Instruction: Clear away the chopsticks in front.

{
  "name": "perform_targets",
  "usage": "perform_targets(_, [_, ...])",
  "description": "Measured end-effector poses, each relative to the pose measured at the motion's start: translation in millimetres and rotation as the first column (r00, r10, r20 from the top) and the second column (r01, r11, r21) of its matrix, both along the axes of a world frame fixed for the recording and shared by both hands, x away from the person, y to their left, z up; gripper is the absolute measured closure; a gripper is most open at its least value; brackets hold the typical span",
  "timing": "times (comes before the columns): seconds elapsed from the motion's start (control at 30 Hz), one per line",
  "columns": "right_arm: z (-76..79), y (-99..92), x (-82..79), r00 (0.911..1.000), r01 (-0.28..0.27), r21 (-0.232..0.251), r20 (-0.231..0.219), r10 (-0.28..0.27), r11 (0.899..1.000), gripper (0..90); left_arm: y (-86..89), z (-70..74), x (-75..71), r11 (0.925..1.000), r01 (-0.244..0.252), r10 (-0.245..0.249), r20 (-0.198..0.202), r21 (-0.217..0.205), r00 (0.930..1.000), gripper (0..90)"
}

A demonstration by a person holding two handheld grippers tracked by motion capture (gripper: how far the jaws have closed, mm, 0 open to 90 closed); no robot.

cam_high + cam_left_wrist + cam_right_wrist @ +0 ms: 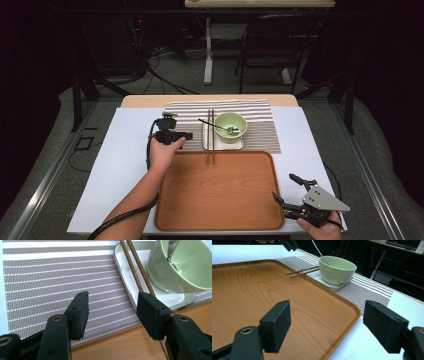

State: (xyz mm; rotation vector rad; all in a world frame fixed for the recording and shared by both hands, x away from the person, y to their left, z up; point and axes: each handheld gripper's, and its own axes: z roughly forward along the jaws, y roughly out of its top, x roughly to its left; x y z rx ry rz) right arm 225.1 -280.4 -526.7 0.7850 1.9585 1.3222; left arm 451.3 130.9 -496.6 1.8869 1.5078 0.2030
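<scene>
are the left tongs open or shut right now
Open. The left tongs stand apart over the striped mat, nothing between the pads; the chopsticks lie just beyond the right-hand pad.

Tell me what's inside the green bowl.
A metal spoon lies in the green bowl, its handle sticking out over the rim. The spoon's end is partly hidden by the bowl's wall; no food is visible.

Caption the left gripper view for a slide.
Left gripper, jaws open, over striped placemat beside chopsticks, white plate and green bowl.
</scene>
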Motion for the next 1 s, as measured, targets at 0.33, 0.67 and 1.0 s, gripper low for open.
perform_targets(0.33, [0.0, -0.1, -0.1, 1.0000, -0.002, 0.000, -0.001, 0.002, 1.000, 22.1, -7.3, -1.0, 15.2, 0.9999, -0.015, 0.015, -0.015, -0.004, 0.9998, 46.2])
perform_targets(0.67, [0.0, -0.3, -0.3, 1.0000, -0.001, 0.009, -0.004, 0.002, 1.000, 22.1, -15.1, -3.6, 30.1, 0.9996, -0.024, 0.023, -0.040, -0.017, 0.9989, 51.3])
perform_targets(1.0, [0.1, -0.6, -0.3, 1.0000, -0.007, 0.015, -0.005, 0.007, 1.000, 22.2, -23.6, -7.5, 43.2, 0.9985, -0.022, 0.017, -0.087, -0.050, 0.9960, 62.3])
